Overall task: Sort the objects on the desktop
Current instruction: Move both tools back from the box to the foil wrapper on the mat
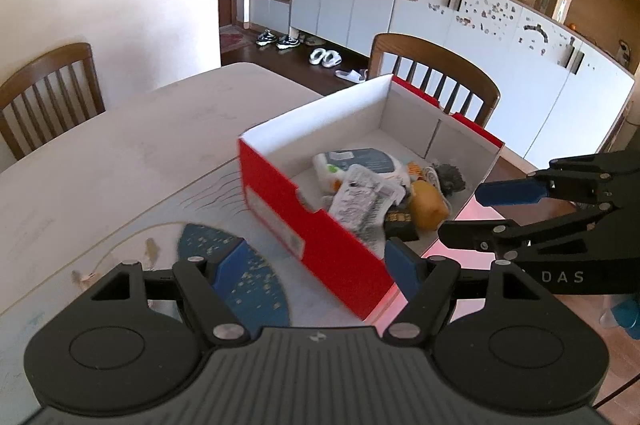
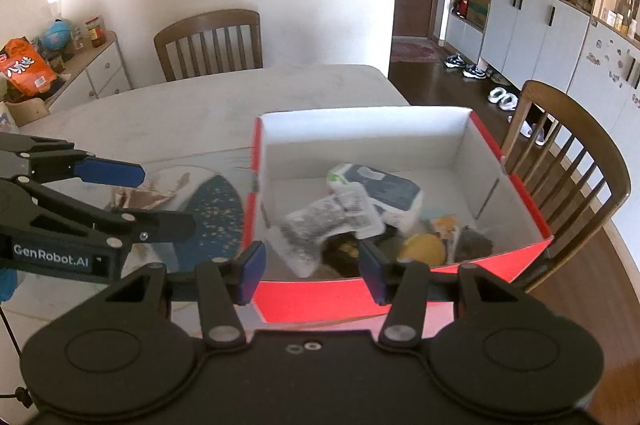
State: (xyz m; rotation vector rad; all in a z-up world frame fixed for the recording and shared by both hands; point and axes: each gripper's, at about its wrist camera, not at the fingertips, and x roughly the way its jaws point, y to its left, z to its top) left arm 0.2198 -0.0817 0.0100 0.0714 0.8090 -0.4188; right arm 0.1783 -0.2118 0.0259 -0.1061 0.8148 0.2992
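A red cardboard box with a white inside (image 1: 280,201) stands open on the pale table (image 1: 120,145), filling the centre of the left wrist view and the centre-right of the right wrist view (image 2: 400,299). Sorted items lie heaped at the near end of its floor: a white pack with a dark blue-grey label (image 1: 360,161), a crinkled clear packet with black print (image 1: 360,201) lying over it, a rounded yellow object (image 1: 428,205), a small black box with gold print (image 1: 400,225) and a dark grey fuzzy lump (image 1: 450,177) against the right wall.

The left gripper (image 1: 316,265) sits at the lower middle of its own view, blue pads spread wide, nothing between them; the red box wall shows through the gap. The right gripper (image 2: 312,269) hovers at the near red rim, jaws about half apart and empty.

Left of the box, a dark blue speckled fan-shaped mat (image 2: 216,209) lies flat on the table. Wooden slat-back chairs (image 1: 436,81) stand at the far edges of the table.
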